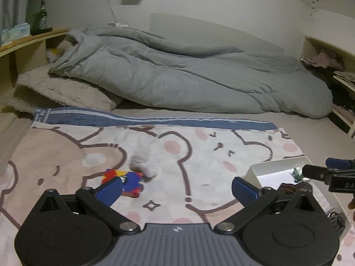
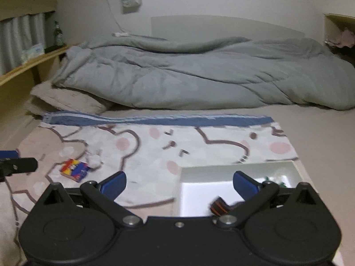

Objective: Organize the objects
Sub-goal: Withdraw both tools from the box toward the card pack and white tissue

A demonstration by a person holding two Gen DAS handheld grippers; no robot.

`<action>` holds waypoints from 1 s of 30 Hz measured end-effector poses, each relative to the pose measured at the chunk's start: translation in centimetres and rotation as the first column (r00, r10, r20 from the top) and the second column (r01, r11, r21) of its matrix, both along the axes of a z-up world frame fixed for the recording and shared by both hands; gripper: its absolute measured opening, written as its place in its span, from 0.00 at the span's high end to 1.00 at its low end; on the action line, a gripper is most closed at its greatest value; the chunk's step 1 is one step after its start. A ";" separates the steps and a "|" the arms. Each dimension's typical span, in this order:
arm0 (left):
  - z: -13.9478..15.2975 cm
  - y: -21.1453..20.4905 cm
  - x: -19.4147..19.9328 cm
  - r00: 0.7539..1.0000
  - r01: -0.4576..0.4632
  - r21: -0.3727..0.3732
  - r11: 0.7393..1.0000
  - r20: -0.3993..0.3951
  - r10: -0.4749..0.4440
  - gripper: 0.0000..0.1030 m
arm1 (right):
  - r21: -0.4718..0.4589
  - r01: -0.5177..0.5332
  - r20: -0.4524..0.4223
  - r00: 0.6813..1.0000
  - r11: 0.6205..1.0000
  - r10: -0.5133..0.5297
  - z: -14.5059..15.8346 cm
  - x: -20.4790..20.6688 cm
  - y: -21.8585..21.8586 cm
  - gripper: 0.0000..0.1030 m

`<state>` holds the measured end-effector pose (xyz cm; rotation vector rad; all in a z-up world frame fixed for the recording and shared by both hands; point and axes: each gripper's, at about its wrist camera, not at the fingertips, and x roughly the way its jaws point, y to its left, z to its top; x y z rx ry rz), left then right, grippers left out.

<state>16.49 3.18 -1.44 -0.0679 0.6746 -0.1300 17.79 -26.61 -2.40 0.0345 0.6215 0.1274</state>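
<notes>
The colourful box (image 1: 126, 182) is lying flat on the cartoon blanket (image 1: 199, 155), just ahead of my left gripper (image 1: 177, 190), touching the line of its left jaw, long axis running left to right and slightly away. A white fluffy thing (image 1: 144, 161) is sitting just beyond it. Both my jaws are standing wide open, holding nothing. I am judging this as the reach step: next I am needing to shift left and straddle the box. My right gripper (image 2: 179, 185) is hovering over the white bin (image 2: 221, 170), 2 or 3 small items lying inside.
</notes>
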 end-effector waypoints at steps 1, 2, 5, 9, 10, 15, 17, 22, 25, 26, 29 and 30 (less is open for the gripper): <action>-0.1 0.4 0.0 1.000 -0.004 0.006 1.000 0.000 0.004 0.00 | 0.006 -0.008 0.005 1.000 1.000 0.008 0.1 0.1 0.4 0.00; -0.2 0.7 0.0 1.000 -0.007 0.013 1.000 0.001 0.007 0.00 | 0.010 -0.017 0.009 1.000 1.000 0.017 0.2 0.2 0.8 0.00; -0.4 1.7 -0.1 1.000 -0.016 0.033 0.999 0.016 0.016 0.00 | 0.016 -0.038 0.022 0.999 0.999 0.037 0.2 0.4 2.1 0.00; -0.6 3.1 0.0 0.998 -0.045 0.046 0.998 0.038 0.043 0.00 | 0.001 -0.070 0.028 0.997 0.998 0.070 0.3 0.9 3.5 0.00; -0.7 3.4 0.0 0.998 -0.051 0.044 0.998 0.038 0.049 0.00 | -0.004 -0.074 0.029 0.997 0.997 0.074 0.2 1.0 3.8 0.00; -1.1 4.5 0.5 0.996 -0.072 0.058 0.996 0.048 0.070 0.00 | -0.002 -0.095 0.041 0.995 0.995 0.095 -0.3 1.3 4.8 0.00; -1.3 4.8 0.6 0.995 -0.084 0.074 0.994 0.050 0.081 0.00 | -0.003 -0.109 0.050 0.993 0.994 0.109 -0.5 1.3 5.1 0.00; -2.1 5.6 1.2 0.993 -0.115 0.094 0.989 0.049 0.110 0.00 | 0.013 -0.135 0.074 0.988 0.991 0.134 -1.1 1.5 5.7 0.00; -2.6 5.9 1.8 0.992 -0.117 0.097 0.988 0.046 0.113 0.00 | 0.024 -0.149 0.088 0.985 0.989 0.147 -1.1 2.1 6.2 0.00; -2.7 6.1 2.1 0.994 -0.108 0.097 0.989 0.039 0.105 0.00 | 0.031 -0.154 0.094 0.984 0.988 0.150 -1.1 2.3 6.4 0.00; -3.1 6.8 3.3 0.997 -0.074 0.071 0.995 0.020 0.073 0.00 | 0.048 -0.179 0.094 0.980 0.983 0.174 -1.3 3.0 7.2 0.00; -3.4 7.1 3.8 0.997 -0.074 0.065 0.995 0.012 0.073 0.00 | 0.041 -0.193 0.092 0.978 0.980 0.189 -1.4 3.3 7.6 0.00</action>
